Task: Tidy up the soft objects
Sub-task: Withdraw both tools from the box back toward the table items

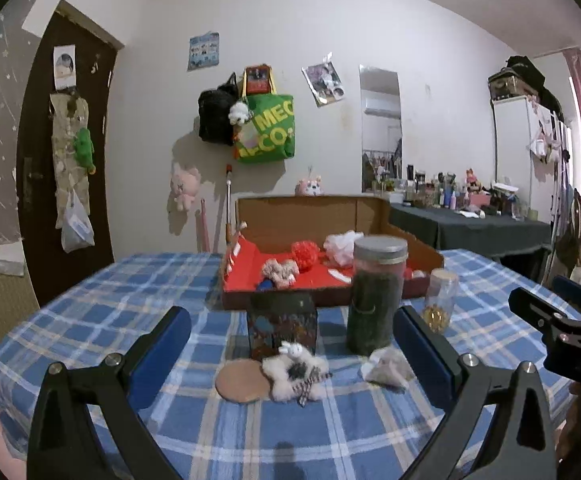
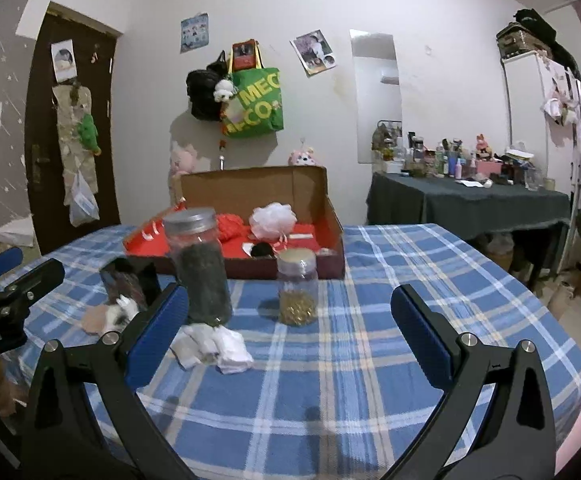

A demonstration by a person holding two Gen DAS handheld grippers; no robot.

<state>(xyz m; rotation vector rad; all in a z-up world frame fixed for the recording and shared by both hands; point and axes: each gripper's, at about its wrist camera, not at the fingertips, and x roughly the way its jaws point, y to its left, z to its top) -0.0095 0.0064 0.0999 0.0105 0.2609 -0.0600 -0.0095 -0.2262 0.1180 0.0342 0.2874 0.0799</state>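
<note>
My left gripper (image 1: 290, 328) is open and empty above the blue plaid table. Between its fingers lie a white fluffy scrunchie with a bow (image 1: 294, 372) and a tan round pad (image 1: 242, 381); a crumpled white cloth (image 1: 386, 369) lies by the right finger. My right gripper (image 2: 290, 308) is open and empty; the same white cloth (image 2: 212, 347) lies by its left finger, the scrunchie (image 2: 120, 312) further left. The cardboard box with red lining (image 1: 282, 220) holds a red pouf (image 1: 305, 254), a white pouf (image 2: 271, 219) and a fuzzy scrunchie (image 1: 278, 272).
A tall jar of dark contents (image 1: 374, 292), a small jar of gold bits (image 2: 297, 292) and a dark patterned tin (image 1: 282, 326) stand in front of the box. The right gripper shows at the left wrist view's right edge (image 1: 562, 328). A cluttered dark table (image 2: 470, 200) stands at the back right.
</note>
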